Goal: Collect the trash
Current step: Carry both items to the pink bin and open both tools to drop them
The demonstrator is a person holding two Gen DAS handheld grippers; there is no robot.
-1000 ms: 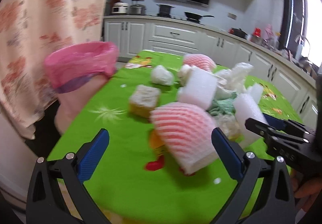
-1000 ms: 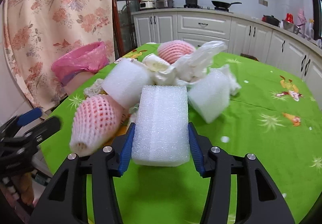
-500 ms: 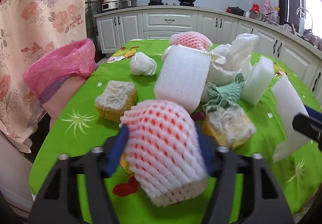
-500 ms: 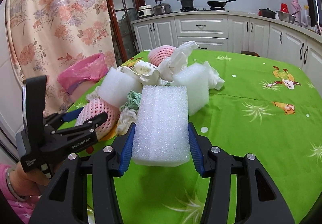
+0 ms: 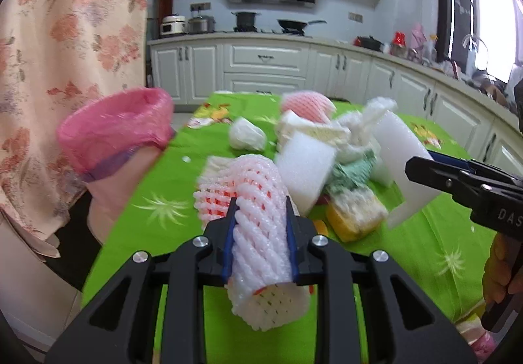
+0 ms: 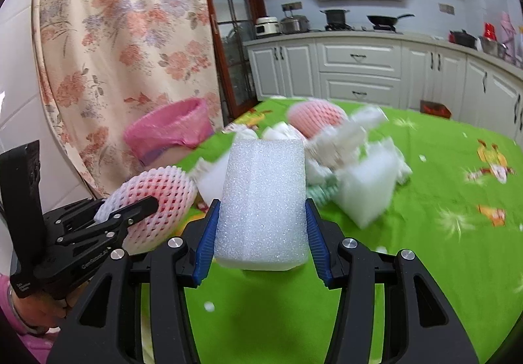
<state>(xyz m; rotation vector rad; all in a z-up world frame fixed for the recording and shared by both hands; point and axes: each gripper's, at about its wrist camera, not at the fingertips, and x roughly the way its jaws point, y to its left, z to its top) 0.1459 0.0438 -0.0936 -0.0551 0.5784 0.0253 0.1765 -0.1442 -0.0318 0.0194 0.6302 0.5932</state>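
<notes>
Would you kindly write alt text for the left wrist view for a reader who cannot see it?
The left tool squeezes a pink foam fruit net above a green tablecloth. Behind it lies a heap of white foam blocks; a pink-lined bin stands at left, and the right tool holds a white foam slab.

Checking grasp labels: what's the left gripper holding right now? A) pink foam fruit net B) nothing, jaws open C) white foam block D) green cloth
A: in the left wrist view the left gripper is shut on the pink foam fruit net, squeezed between its blue pads; the white foam block sits in the right gripper.
</notes>
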